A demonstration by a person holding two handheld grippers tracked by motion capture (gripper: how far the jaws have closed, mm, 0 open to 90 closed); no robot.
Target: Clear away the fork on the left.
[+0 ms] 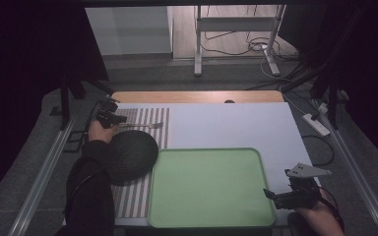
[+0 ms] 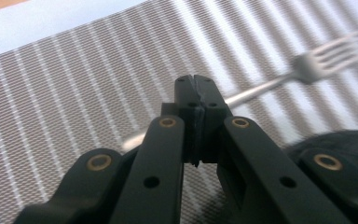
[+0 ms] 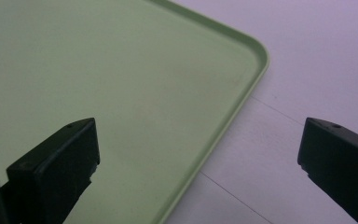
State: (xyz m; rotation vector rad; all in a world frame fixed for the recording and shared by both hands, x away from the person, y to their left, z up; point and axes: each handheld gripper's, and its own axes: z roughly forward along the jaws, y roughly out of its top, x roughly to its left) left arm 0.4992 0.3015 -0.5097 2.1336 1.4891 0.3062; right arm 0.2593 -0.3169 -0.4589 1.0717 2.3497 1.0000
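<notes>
With its jaws pinched shut on the fork (image 2: 279,79) handle over the striped placemat (image 2: 74,102), the left gripper (image 2: 196,93) seems mid-pickup; a clean lift comes next. A dark bowl (image 1: 128,156) sits close beside it. Right gripper (image 3: 198,154) hangs open at the empty green tray's (image 3: 233,116) corner, tabletop (image 1: 226,125) open beyond.

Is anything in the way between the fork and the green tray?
Partly: the dark round bowl sits beside the tray's left edge, just nearer than the fork held by the left gripper. The white tabletop straight toward the tray's far edge looks clear.
</notes>
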